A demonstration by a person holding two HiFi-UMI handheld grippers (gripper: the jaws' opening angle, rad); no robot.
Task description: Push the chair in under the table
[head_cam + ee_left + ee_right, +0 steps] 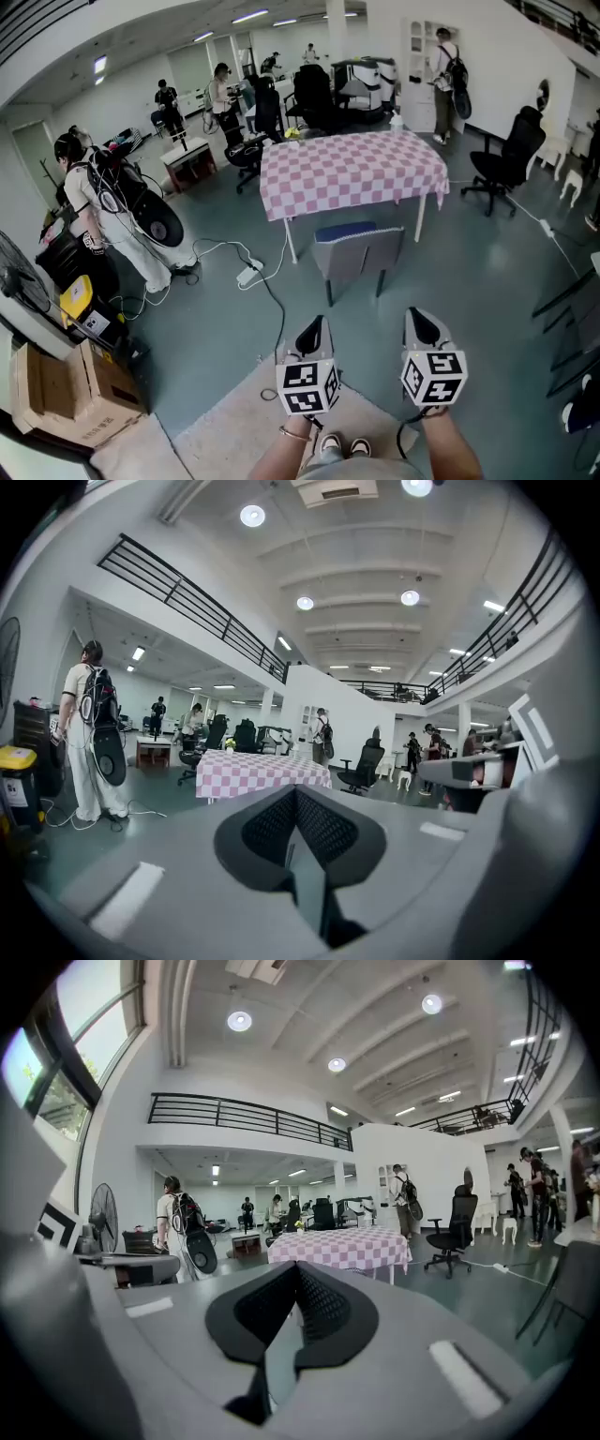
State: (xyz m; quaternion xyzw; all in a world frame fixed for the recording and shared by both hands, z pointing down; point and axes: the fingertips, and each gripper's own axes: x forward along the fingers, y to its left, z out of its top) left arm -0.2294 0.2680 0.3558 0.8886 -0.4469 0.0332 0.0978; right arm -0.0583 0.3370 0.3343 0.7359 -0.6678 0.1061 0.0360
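two grippers side by side, held out over the floor. left gripper (312, 330): jaws pressed together, nothing between them. right gripper (427, 326): the same, jaws together and empty. neither touches anything.

chair (357, 249): grey, with a blue seat, straight ahead of both grippers and well apart from them. its back faces the grippers. it stands at the near edge of the table (352, 169), which lies just beyond it under a pink checked cloth. how far the seat reaches under the cloth, cannot tell.

ahead and left of the left gripper: a power strip (249, 274) with a black cable trailing back toward that gripper. far left: a person (105, 214) in white with a backpack. ahead and right of the right gripper, past the table: a black office chair (507, 155). below the grippers: a pale mat (234, 427).
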